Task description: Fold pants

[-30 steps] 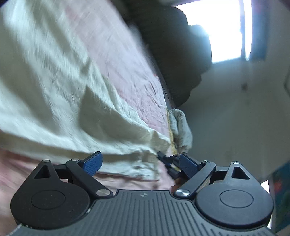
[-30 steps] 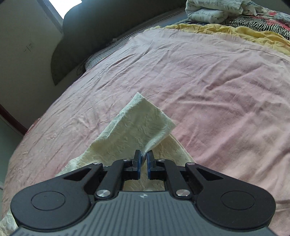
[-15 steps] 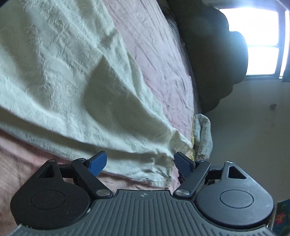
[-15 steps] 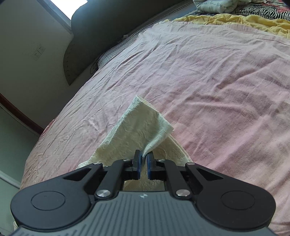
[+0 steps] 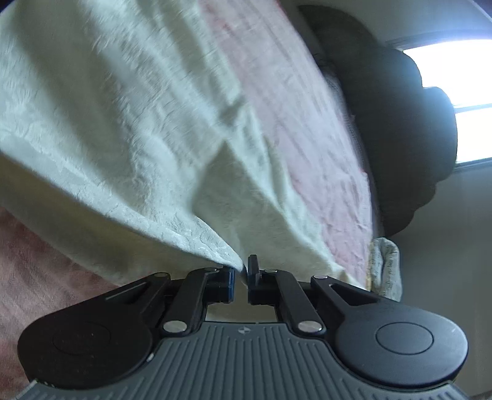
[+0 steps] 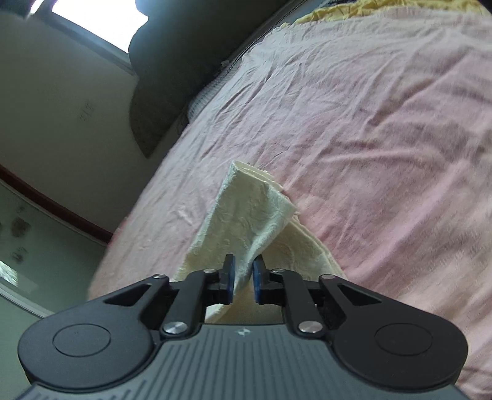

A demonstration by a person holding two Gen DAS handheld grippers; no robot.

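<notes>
The cream, textured pants [image 5: 123,123] lie spread over the pink bedsheet [image 5: 307,138]. My left gripper [image 5: 241,274] is shut on a raised fold at the near edge of the pants, and the cloth runs up from its pads. In the right wrist view a folded corner of the pants [image 6: 249,215] rises from the sheet [image 6: 369,123] into my right gripper [image 6: 244,277]. That gripper's jaws are opening. The cloth still hangs between the blue pads, loose in a visible gap.
A dark headboard [image 5: 399,123] stands at the end of the bed below a bright window [image 5: 461,92]. A printed cloth bundle [image 5: 386,264] sits at the bed's edge. A yellow blanket [image 6: 353,12] lies at the far side. A wall [image 6: 61,107] rises beside the bed.
My left gripper went from wide open to shut on the pants' edge, lifting a fold. My right gripper's pads parted a little around the corner that they pinched, and both views tilted.
</notes>
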